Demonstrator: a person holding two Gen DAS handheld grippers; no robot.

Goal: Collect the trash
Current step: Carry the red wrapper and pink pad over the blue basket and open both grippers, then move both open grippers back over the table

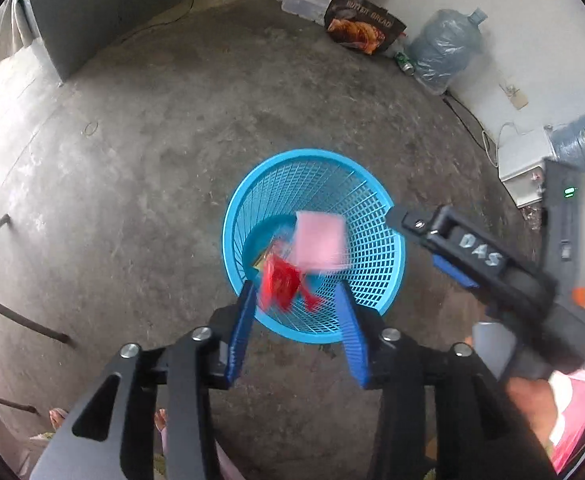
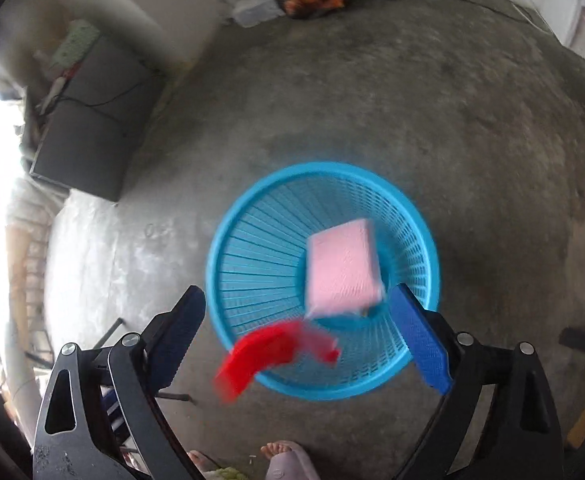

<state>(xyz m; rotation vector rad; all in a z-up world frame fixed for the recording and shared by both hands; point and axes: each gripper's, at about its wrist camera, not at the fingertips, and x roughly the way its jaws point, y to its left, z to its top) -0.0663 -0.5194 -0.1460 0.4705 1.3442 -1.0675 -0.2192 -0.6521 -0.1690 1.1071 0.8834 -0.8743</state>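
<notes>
Both tongs point down over the blue basket. The left tongs stand apart, a blurred red wrapper loose between them. The right tongs, marked "DAS", gape wide; a pink packet is loose ahead of them. Far beyond lies a "BUTTER BREAD" bag.

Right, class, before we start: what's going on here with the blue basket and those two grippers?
A person is collecting trash with a gripper in each hand, both held over a blue mesh basket on the concrete floor. Both sets of jaws are open. A pink packet and a red wrapper are blurred in the air over the basket, gripped by neither the left gripper nor the right gripper. Some wrappers already lie at the bottom.
</notes>
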